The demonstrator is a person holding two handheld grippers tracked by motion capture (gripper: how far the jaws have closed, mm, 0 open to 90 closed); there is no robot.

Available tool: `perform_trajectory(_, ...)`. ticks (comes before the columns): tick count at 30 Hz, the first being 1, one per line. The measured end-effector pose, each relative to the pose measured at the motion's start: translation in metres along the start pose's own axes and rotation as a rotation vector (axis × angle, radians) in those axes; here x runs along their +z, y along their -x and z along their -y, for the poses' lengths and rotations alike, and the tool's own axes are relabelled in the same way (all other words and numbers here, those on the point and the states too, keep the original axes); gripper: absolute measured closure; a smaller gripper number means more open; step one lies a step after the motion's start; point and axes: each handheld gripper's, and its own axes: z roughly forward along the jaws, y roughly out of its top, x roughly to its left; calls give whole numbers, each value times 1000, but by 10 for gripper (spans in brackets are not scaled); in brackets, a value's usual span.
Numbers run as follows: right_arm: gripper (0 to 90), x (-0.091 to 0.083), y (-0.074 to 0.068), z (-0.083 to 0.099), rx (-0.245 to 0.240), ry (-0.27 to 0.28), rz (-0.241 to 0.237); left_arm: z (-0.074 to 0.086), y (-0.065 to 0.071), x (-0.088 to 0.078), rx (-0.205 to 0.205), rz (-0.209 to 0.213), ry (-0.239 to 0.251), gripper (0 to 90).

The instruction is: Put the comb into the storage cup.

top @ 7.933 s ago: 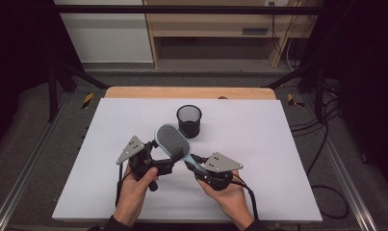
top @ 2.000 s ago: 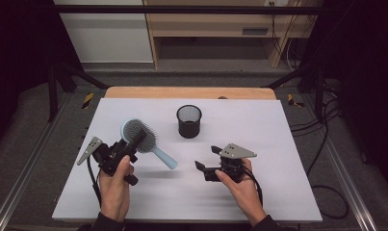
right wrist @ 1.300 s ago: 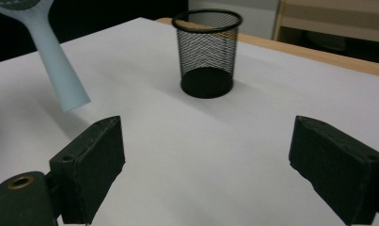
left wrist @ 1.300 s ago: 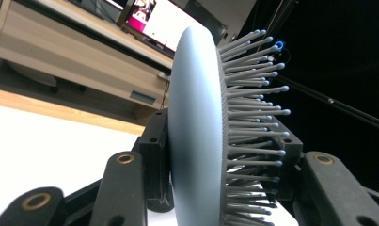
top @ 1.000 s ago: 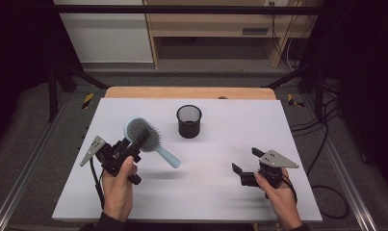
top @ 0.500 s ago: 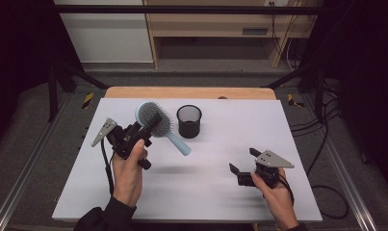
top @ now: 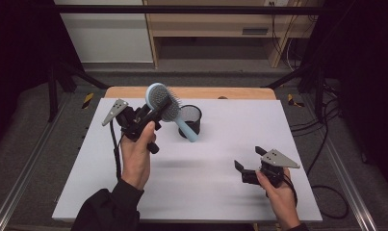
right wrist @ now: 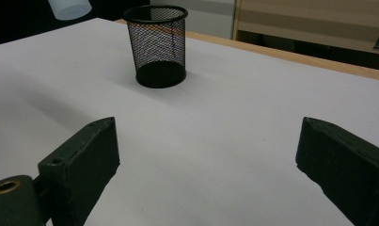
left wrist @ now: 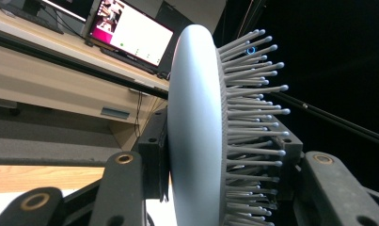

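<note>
Over on the left, the left gripper [top: 152, 111] is raised above the white table [top: 220, 192], its black jaws clamped on the head of a pale blue oval hairbrush with grey bristles [top: 165, 102]. The brush's handle slants down to the right, its tip in front of the black wire-mesh cup [top: 194, 117] standing at the table's middle back. Further right, near the front edge, the right gripper [top: 247, 168] sits low over the table, jaws spread wide apart with nothing between them.
</note>
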Motion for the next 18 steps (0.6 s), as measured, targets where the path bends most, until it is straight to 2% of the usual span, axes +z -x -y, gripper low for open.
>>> perform_trajectory(7, 64, 0, 1, 0, 1, 0, -4, -15, -2, 17, 38, -2, -9, 521)
perform_trajectory(13, 64, 1, 1, 0, -5, -2, -7, -30, -2, 30, 62, -3, 15, 520)
perform_trajectory(18, 63, 0, 1, 0, 0, 1, -7, -34, -6, 40, 79, -14, 12, 520)
